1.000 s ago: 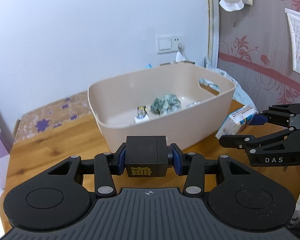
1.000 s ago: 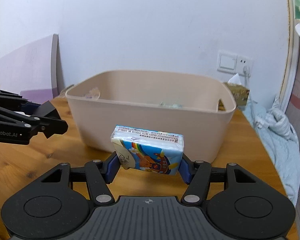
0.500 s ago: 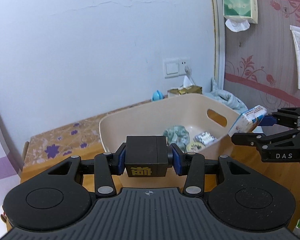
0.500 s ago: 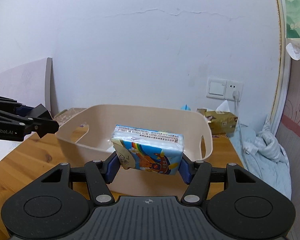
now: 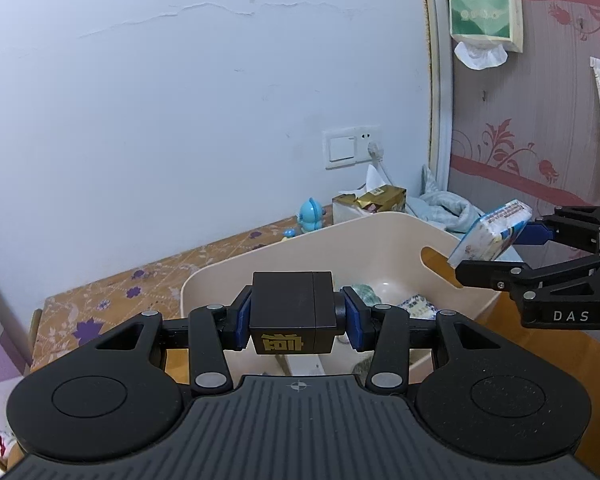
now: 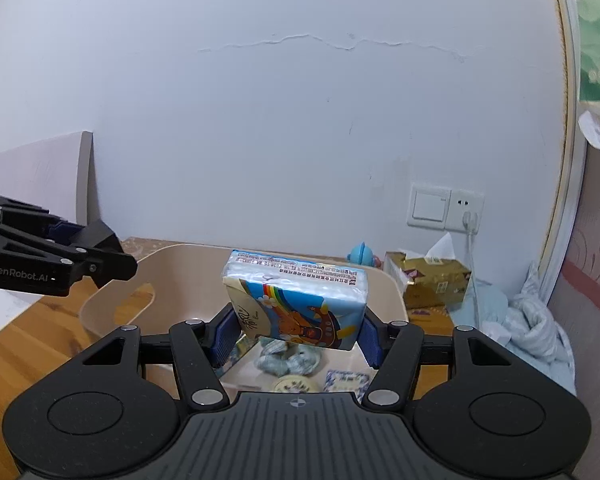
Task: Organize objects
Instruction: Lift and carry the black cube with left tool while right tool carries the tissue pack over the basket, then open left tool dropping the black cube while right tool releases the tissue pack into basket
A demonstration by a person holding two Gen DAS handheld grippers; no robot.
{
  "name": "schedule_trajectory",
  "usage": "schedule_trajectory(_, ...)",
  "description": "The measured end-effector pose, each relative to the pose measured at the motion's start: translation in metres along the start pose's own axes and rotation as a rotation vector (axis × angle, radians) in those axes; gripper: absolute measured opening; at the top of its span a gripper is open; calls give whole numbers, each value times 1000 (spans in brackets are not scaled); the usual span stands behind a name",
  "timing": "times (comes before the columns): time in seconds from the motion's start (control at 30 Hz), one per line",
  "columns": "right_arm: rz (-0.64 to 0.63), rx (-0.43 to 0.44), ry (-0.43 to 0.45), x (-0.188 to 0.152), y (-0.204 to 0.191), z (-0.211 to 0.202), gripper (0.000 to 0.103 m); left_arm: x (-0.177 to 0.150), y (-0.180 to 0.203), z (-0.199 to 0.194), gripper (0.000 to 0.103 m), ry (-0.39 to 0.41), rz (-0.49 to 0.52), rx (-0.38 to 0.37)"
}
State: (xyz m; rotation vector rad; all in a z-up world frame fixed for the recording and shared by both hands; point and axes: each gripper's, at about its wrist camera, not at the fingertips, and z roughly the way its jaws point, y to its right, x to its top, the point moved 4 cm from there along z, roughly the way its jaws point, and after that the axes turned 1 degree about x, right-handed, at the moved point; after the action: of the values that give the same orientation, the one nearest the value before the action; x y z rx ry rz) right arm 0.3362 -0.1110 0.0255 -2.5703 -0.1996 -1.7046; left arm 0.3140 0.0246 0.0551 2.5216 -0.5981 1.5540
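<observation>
My left gripper [image 5: 294, 322] is shut on a small black box [image 5: 293, 312] with a gold character on its front. It hangs above the near rim of a beige plastic bin [image 5: 236, 276]. My right gripper [image 6: 296, 338] is shut on a blue tissue pack [image 6: 300, 300] with a rainbow cartoon print, held over the bin [image 6: 108, 300]. In the left wrist view the tissue pack [image 5: 490, 236] and right gripper [image 5: 496, 256] hover at the bin's right handle end. Inside the bin lie a green scrunchie [image 6: 288, 358], a round tin [image 6: 294, 384] and a small patterned packet [image 6: 346, 380].
The bin stands on a wooden table [image 6: 16, 356]. Behind it are a gold tissue box [image 5: 370, 200], a blue toy figure [image 5: 310, 214] and a heap of pale blue cloth [image 6: 532, 332]. A wall switch and socket [image 5: 350, 148] sit above; a floral cloth [image 5: 100, 304] covers the left surface.
Both grippers have risen and moved in over the bin, each still holding its object. The bin now sits lower in both views and more of its inside shows.
</observation>
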Motion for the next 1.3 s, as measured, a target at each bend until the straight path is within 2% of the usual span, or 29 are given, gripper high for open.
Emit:
schedule_trajectory(0.27,-2,-12,-37,5,-2,31,58,10,6,40,46,-50,28,-18)
schedule_trajectory(0.67,-49,-10,-126,3,-6,78,58,-6,6,105,46,-213,41,-26)
schedule_trajectory(0.97,-90,23,-207,-1,-9,94,58,-17,-1,134,46,-317,74,-13)
schedule_trajectory(1.3,-128,63,-307,-8,-18,111,58,-21,-2,149,46,-425,86,-55)
